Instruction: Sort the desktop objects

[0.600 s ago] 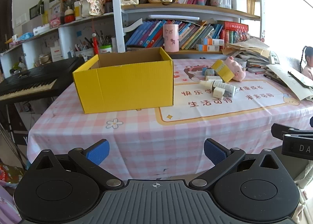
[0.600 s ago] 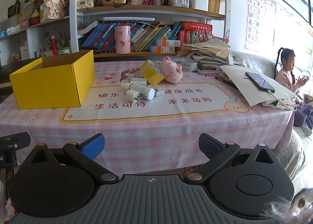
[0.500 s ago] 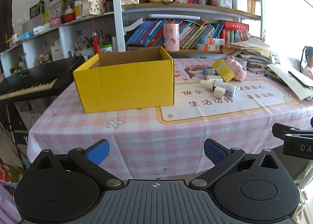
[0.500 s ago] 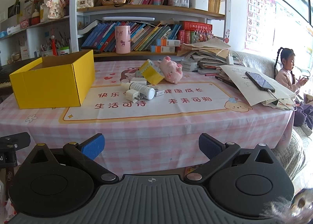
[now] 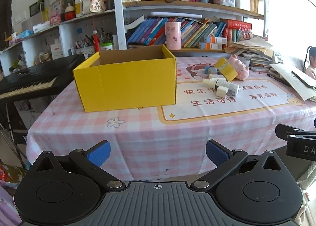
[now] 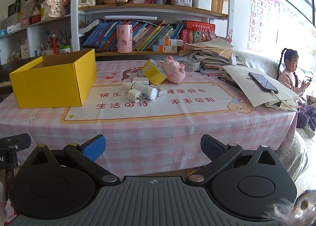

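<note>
Bookshelves (image 6: 150, 8) behind pink checked tablecloth (image 6: 158, 127).

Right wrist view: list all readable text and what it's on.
"快乐", "健康成长", "生活可待", "未来可期": printed mat on the tablecloth; the rest of the first phrase is hidden by clutter.
Alphabet letters such as "A", "B", "C": wall poster.
Book spines, box labels, papers: too small to read.

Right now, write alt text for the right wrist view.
An open, empty right gripper faces a pink checked tablecloth with an open yellow cardboard box at left. Mid-table: a pink plush pig, a white plastic bottle and a white charger plug.
</note>
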Demonstrator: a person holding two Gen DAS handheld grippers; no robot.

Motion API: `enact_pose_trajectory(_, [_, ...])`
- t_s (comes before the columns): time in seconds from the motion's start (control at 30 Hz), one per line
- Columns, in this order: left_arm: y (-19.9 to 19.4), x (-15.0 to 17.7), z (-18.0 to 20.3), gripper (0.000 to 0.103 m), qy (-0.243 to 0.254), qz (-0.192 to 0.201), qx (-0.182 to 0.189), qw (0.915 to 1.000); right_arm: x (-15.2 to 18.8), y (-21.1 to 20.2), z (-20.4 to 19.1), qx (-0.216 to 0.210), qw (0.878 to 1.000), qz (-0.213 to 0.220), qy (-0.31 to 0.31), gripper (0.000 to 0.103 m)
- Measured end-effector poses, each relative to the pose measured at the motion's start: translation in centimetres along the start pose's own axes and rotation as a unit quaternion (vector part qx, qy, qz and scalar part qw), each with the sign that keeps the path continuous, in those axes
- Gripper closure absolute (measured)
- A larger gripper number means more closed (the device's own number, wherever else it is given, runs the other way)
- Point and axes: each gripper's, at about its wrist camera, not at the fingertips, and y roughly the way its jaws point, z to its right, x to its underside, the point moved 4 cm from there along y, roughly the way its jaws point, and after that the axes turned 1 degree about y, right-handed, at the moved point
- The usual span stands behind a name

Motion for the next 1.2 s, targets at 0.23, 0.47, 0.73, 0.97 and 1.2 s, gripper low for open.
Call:
enact_pose_trajectory(0.23, [0.13, -0.17, 0.21, 0.0, -0.001, -0.003, 0.003, 1.0, -0.25, -0.08, 0.46, 0.003, 1.0, -0.004, 0.011, 0.0])
enact_pose_trajectory(0.47, [0.15, -0.29, 0.3, 0.0, 0.002, -0.001, 0.007, 1.0, -0.38, -0.14, 0.64, 0.002, 1.0, -0.004, 0.013, 0.0])
enact_pose_trajectory(0.73, [0.27, -0.38, 0.29, 0.0, 0.002, -0.004, 0.01, 0.9999, -0.29, -0.1, 0.6, 0.002, 1.0, -0.004, 0.013, 0.0])
enact_pose_trajectory(0.97, [0.33, -0.4, 0.22, 0.0, -0.003, -0.006, 0.006, 1.0, -0.34, -0.08, 0.59, 0.002, 1.0, -0.005, 0.014, 0.0])
enact_pose_trajectory(1.2, [0.33, -0.36, 0.14, 0.0, -0.003, -0.006, 0.004, 1.0, -0.47, -0.05, 0.62, 0.001, 1.0, -0.005, 0.013, 0.0])
